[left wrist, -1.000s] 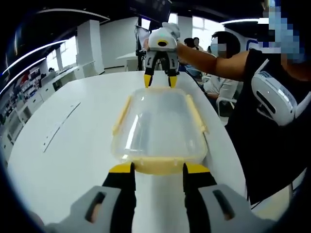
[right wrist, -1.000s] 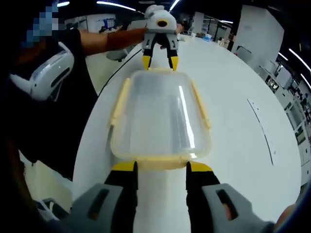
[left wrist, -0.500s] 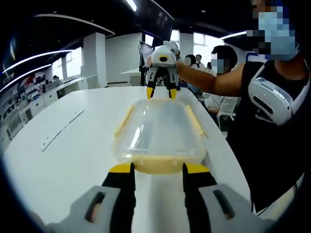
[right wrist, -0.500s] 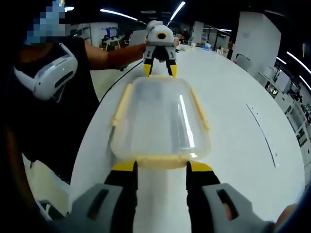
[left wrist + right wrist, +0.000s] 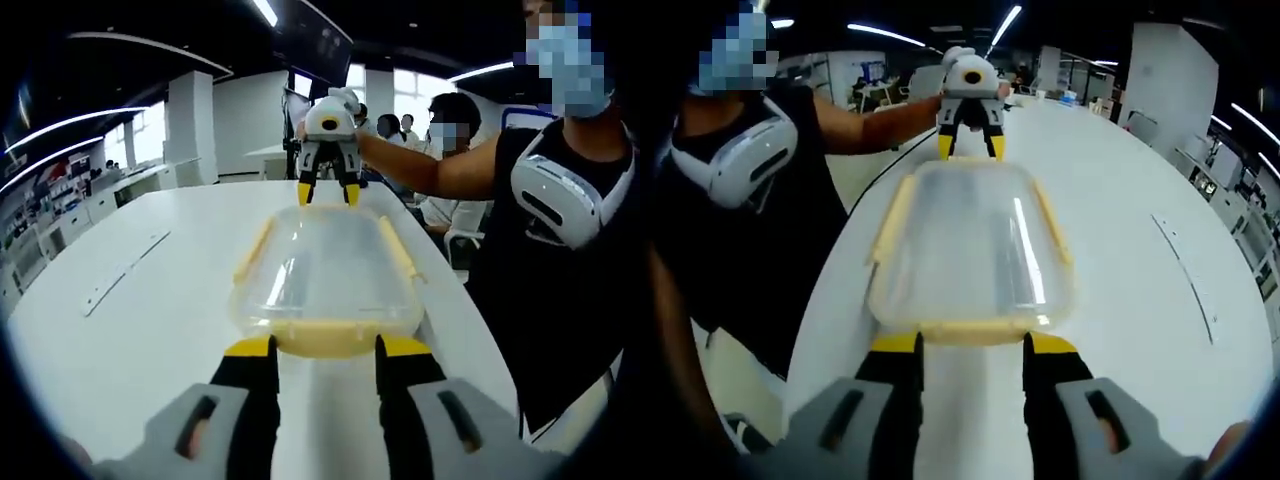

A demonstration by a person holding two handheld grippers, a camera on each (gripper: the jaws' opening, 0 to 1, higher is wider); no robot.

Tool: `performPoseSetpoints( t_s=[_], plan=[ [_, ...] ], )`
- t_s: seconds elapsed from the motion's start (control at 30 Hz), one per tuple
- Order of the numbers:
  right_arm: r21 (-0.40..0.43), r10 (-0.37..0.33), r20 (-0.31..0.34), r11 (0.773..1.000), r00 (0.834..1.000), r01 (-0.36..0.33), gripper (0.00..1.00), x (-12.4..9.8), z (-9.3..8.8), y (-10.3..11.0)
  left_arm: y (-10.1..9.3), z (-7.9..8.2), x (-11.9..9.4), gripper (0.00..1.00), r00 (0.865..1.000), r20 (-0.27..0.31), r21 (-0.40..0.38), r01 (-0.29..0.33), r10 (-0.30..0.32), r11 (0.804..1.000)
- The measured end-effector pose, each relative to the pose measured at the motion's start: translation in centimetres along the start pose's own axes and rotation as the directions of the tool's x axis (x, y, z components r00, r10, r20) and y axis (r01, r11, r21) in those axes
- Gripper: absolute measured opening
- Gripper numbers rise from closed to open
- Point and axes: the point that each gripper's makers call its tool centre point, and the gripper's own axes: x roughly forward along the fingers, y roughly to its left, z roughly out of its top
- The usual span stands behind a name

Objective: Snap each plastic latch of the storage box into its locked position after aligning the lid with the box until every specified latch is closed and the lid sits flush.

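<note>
A clear storage box [image 5: 325, 270] [image 5: 970, 250] with its clear lid on lies lengthwise on the white table [image 5: 140, 330]. Yellow latches run along its long sides [image 5: 253, 250] [image 5: 1053, 222] and across its ends [image 5: 325, 340] [image 5: 970, 331]. In the left gripper view my left gripper [image 5: 325, 350] is open, its yellow tips straddling the near end latch. My right gripper [image 5: 328, 193] stands open at the far end, tips just above the rim. From the opposite end, the right gripper [image 5: 972, 345] straddles its near latch. The left gripper [image 5: 970, 150] hovers at the far end.
A person in a dark top [image 5: 560, 260] [image 5: 720, 210] stands against the table's edge beside the box. A thin pale strip [image 5: 120, 270] [image 5: 1185, 272] lies on the table on the other side. Other people [image 5: 450, 130] sit in the background.
Both cameras have tipped to a flatter angle over the box. Each gripper stays open at its own end, and the far one now sits slightly higher off the rim.
</note>
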Motion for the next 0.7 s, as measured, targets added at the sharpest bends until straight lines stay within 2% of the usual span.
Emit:
performPoseSetpoints(
  t_s=[0.13,0.27,0.4,0.43,0.47,0.5,0.53,0.57,0.6,0.63,0.7],
  plan=[
    [-0.004,0.001,0.009,1.000,1.000,-0.001,0.36,0.0,0.0,0.0,-0.1,0.0,0.0,0.35,1.000,0.030,0.010,0.006,-0.006,1.000],
    [-0.007,-0.001,0.015,1.000,1.000,0.001,0.36,-0.1,0.0,0.0,-0.1,0.1,0.0,0.35,0.999,0.035,0.010,0.001,-0.001,1.000],
    [-0.012,-0.013,0.028,1.000,1.000,0.013,0.37,-0.3,-0.1,-0.1,0.1,0.1,-0.1,0.36,0.999,0.031,-0.019,-0.014,0.015,1.000],
    [-0.012,-0.019,0.035,1.000,0.999,0.019,0.37,-0.3,-0.1,-0.1,0.3,0.0,-0.2,0.41,0.999,0.031,-0.047,-0.034,0.036,0.998],
    [-0.010,-0.040,0.047,0.999,0.998,0.041,0.41,-0.3,-0.1,-0.3,1.3,0.0,-0.4,0.51,0.995,0.044,-0.046,-0.090,0.092,0.995],
    [-0.019,-0.082,0.060,0.996,0.995,0.083,0.54,-0.3,-0.2,-0.8,1.5,-0.1,-0.5,0.66,0.993,0.047,-0.047,-0.109,0.111,0.993],
    [-0.020,-0.094,0.073,0.995,0.993,0.096,0.82,-0.1,-0.2,-0.9,1.2,-0.1,-0.6,0.94,0.993,0.056,-0.052,-0.105,0.108,0.993],
    [-0.025,-0.114,0.093,0.993,0.989,0.117,1.00,0.0,0.1,-1.1,1.6,0.7,-0.7,0.97,0.984,0.109,-0.045,-0.134,0.139,0.990],
    [-0.027,-0.118,0.090,0.992,0.989,0.121,0.95,-0.4,-0.2,-0.9,2.1,1.0,-1.5,0.98,0.977,0.125,-0.033,-0.172,0.175,0.985],
    [-0.039,-0.153,0.137,0.986,0.979,0.160,1.00,-0.8,0.6,-1.7,2.7,1.4,-2.0,1.00,0.964,0.148,-0.053,-0.217,0.222,0.975],
    [-0.017,-0.170,0.188,0.984,0.967,0.176,1.00,-1.0,1.4,-1.7,3.2,1.6,-2.8,1.00,0.954,0.162,-0.076,-0.244,0.253,0.967]
  ],
)
